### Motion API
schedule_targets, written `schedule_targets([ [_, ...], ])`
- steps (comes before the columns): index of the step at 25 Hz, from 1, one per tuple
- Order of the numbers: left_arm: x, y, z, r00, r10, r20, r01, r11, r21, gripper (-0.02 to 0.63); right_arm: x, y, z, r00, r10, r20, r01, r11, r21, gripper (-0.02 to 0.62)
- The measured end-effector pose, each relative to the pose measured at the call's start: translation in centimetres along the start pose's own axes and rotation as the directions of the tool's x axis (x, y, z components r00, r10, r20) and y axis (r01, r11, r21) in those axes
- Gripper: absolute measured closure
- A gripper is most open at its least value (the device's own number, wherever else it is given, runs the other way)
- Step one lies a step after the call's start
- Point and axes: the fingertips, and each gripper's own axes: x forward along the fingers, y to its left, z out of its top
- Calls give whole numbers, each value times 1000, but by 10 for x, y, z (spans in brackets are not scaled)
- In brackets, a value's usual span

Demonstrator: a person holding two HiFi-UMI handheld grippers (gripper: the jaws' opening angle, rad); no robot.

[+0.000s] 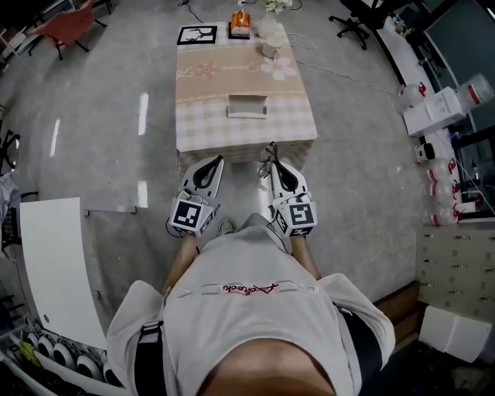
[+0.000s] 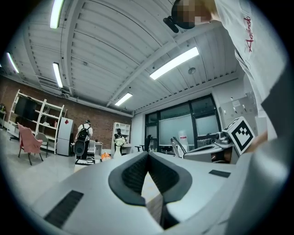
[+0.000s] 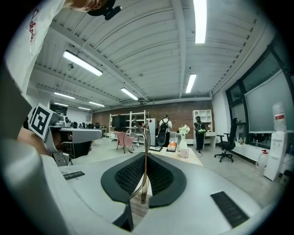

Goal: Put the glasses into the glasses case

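In the head view a white glasses case [image 1: 247, 107] lies near the front edge of a low table [image 1: 302, 124] with a checked cloth. Both grippers are held level just short of that edge. My right gripper [image 1: 272, 164] is shut on the thin-framed glasses [image 1: 270, 151]. In the right gripper view a temple of the glasses [image 3: 146, 137] stands up between the closed jaws of the right gripper [image 3: 144, 158]. My left gripper [image 1: 216, 161] is shut with nothing in it, and in its own view the left gripper [image 2: 148, 155] shows its jaws meeting.
At the table's far end are a black-and-white marker board [image 1: 196, 35], an orange object [image 1: 240, 25] and a white vase with flowers [image 1: 270, 31]. A white panel [image 1: 58, 263] lies on the floor at left. Office chairs [image 1: 356, 19] and boxes [image 1: 433, 108] stand at right. Two people [image 3: 164, 128] stand by the far wall.
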Motion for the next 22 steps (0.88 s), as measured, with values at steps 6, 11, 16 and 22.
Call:
schedule_targets([
  [6, 11, -1, -9, 1000, -25, -19, 24, 1000, -8, 580, 5, -6, -7, 1000, -13, -14, 13, 1000, 8, 591],
  [11, 23, 11, -14, 999, -12, -30, 12, 1000, -14, 580, 22, -15, -13, 1000, -8, -27, 8, 1000, 14, 591],
  [16, 43, 30, -20, 999, 5, -44, -6, 1000, -21, 580, 50, -28, -20, 999, 6, -40, -5, 1000, 26, 591],
  [22, 88, 61, -21, 999, 5, -48, -5, 1000, -11, 580, 97, -51, -23, 999, 15, -44, -14, 999, 40, 591],
])
